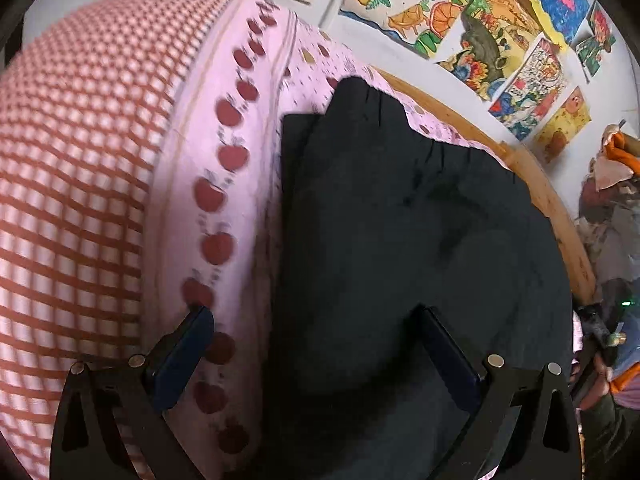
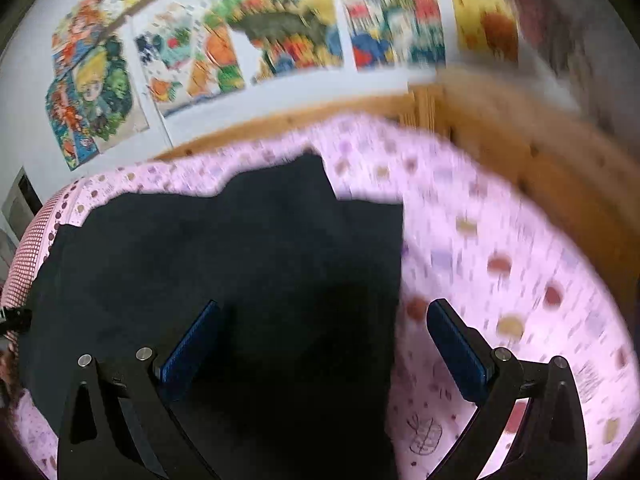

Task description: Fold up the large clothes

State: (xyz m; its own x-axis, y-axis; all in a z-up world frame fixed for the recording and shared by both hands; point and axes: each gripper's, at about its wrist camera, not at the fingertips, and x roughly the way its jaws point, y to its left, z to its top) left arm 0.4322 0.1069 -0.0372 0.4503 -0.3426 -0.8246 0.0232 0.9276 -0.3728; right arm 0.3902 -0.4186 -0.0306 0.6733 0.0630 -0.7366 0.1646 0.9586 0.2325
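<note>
Garment: dark folded garment lay on pink bedsheet.
Left gripper: fingers spread wide, empty.
Right gripper: fingers spread wide, empty.

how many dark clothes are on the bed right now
1. The dark garment lies on the pink sheet, near the wooden bed frame. Anything folded beneath it would be hidden.

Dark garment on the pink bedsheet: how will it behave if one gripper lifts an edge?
The dark garment looks soft and floppy: it lies flat with wavy edges, so a lifted edge would probably drape. It likely drags rather than slides, cloth on the pink bedsheet. Layered folds suggest it may unfold if lifted.
</note>
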